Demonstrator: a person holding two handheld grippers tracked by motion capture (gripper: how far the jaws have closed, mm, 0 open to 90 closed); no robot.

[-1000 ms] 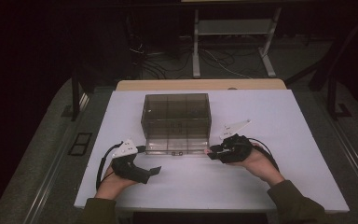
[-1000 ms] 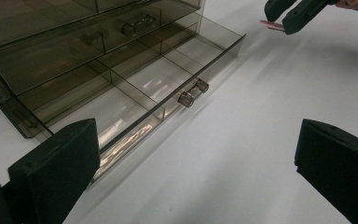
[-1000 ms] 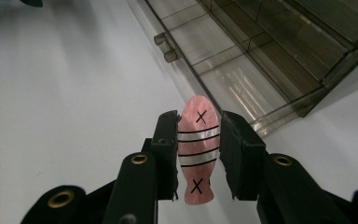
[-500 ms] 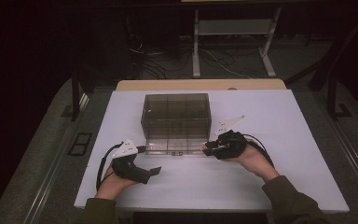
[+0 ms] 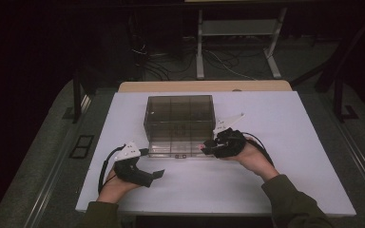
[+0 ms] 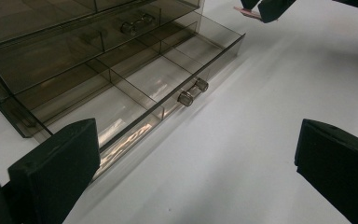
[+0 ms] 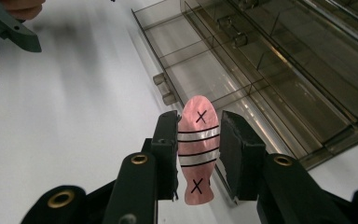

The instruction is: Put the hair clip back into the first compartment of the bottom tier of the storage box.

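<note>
Right gripper is clamped on a pink fish-shaped tag, at four o'clock of the smoky drawer box, beside its pulled-out bottom drawer. Left gripper rests with jaws spread wide, at seven o'clock.

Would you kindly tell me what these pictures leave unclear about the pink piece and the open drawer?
- Pink piece: in the right gripper view the right tongs cover its edges; in the high view it is too small to read.
- Open drawer: in the left gripper view the left tongs hide its near corner.
- Organizer: tinted walls obscure its upper compartments.
</note>
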